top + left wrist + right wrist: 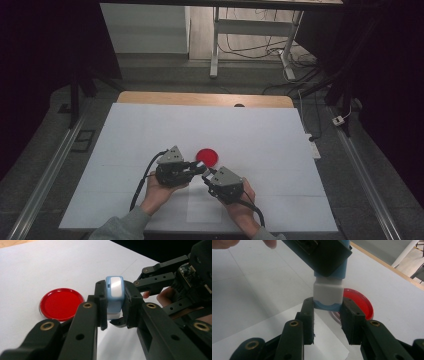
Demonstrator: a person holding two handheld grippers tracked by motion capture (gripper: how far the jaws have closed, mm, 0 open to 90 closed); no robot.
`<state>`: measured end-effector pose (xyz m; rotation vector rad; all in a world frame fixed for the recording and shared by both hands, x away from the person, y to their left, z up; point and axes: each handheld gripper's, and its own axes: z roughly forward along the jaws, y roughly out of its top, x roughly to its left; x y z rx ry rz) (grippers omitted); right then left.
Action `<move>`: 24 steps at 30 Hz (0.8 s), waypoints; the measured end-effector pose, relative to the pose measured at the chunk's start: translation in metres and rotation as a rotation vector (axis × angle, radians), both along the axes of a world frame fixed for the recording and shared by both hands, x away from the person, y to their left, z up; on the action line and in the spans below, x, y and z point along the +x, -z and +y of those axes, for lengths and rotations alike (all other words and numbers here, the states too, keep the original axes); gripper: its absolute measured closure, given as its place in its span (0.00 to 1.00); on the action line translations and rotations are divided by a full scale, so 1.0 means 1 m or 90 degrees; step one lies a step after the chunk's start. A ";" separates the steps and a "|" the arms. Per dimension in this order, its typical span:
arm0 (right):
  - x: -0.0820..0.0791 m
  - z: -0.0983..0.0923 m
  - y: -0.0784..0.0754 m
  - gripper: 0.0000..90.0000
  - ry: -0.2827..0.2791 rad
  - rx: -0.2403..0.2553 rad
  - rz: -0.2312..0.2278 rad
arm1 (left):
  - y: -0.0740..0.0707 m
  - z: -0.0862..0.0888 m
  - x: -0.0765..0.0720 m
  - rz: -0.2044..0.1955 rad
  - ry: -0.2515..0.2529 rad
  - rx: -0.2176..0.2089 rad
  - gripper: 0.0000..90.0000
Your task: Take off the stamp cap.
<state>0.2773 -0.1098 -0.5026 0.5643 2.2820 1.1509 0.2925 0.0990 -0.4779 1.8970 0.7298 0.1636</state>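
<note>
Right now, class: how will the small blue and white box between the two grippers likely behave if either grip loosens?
The blue and white box looks like rigid, smooth plastic, so probably stiff but slippery. The left gripper clamps its blue body, the right gripper its lower end. It seems small and light, likely to drop.

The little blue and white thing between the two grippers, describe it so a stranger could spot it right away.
On the white table, look just in front of the person's hands, beside the red round lid. The blue and white case is held between the left gripper and right gripper; it is boxy and pale, not flat, round and red.
</note>
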 end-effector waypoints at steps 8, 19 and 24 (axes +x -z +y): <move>0.000 0.000 0.001 0.72 -0.001 -0.005 -0.003 | 0.002 0.000 0.000 0.001 -0.001 -0.002 0.85; 0.000 -0.001 0.002 0.72 -0.002 0.000 -0.006 | 0.002 -0.001 -0.001 -0.004 -0.004 -0.007 0.85; -0.001 -0.002 0.002 0.72 0.000 0.005 -0.004 | 0.002 -0.001 -0.001 -0.005 -0.004 -0.009 0.85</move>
